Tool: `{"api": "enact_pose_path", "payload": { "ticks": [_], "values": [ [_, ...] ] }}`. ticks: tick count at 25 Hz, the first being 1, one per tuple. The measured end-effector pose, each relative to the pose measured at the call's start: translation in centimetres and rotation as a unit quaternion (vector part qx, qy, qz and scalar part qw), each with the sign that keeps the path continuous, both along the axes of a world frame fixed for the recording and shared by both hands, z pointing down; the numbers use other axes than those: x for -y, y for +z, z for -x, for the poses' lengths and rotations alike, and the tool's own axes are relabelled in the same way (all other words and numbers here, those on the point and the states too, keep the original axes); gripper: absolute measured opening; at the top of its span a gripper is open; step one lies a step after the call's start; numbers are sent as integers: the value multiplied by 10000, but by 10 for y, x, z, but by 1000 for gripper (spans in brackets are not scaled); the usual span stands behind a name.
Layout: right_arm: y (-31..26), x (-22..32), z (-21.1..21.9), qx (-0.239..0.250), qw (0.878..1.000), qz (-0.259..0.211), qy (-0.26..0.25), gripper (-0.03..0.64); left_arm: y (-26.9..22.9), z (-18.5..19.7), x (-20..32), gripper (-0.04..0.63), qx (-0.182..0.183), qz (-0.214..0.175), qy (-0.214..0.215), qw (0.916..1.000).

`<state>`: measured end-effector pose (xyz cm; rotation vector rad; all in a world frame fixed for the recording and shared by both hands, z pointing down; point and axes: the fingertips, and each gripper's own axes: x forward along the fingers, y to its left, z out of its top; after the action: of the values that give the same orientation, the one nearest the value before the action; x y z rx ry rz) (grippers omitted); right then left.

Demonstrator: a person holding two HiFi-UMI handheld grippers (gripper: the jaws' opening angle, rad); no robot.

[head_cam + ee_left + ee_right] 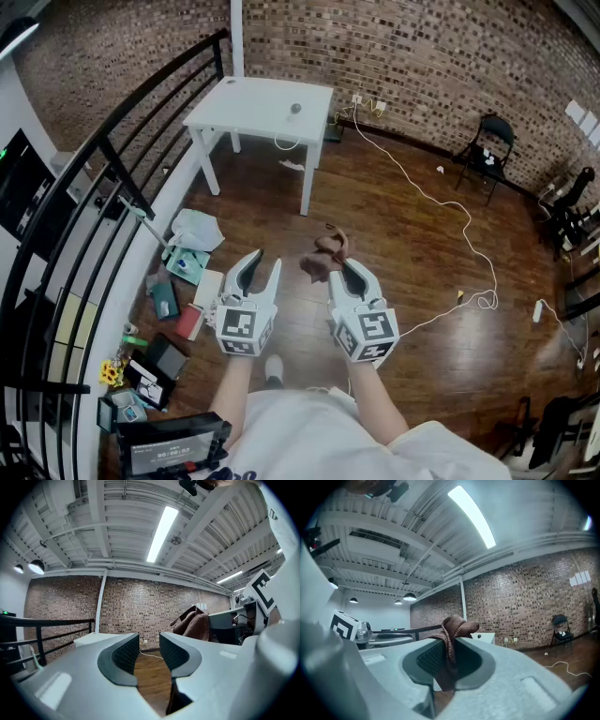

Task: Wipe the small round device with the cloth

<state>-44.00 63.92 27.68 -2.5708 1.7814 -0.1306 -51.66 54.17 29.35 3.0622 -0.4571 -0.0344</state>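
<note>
While the right gripper (343, 266) is clamped on a bunched brown cloth (324, 255), whose folds stick up past the jaws, the left gripper (265, 262) beside it holds nothing, its jaws a small gap apart. Both point level toward the white table (246, 101), which stands well apart across the wood floor (422, 281). On its top, toward the right side, sits the small round device (295, 109), straight ahead and roughly between the two grippers' lines. Being round, it offers no preferred axis. The cloth-bearing right gripper looks best placed to wipe it, once the person closes the distance.
</note>
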Motion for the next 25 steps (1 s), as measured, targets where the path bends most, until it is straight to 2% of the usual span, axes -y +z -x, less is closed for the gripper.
{"api": "enact_pose_path", "payload": {
  "ticks": [6, 11, 16, 22, 25],
  "values": [
    [-5, 46, 16, -334, 9988, 212, 302, 40, -4, 8, 60, 137, -69, 40, -1, 10000],
    [14, 61, -5, -59, 9977, 461, 499, 40, 9, -14, 72, 133, 20, 189, 237, 9995],
    [20, 92, -28, 42, 9984, 454, 343, 40, 16, -38, 89, 124, 12, 298, 372, 9989],
    [29, 142, -71, 125, 9991, 387, 92, 40, 23, -81, 132, 124, 90, 314, 238, 9992],
    [22, 171, -101, 79, 9997, 214, -70, 40, 16, -109, 156, 124, 32, 188, 168, 9997]
  ]
}}
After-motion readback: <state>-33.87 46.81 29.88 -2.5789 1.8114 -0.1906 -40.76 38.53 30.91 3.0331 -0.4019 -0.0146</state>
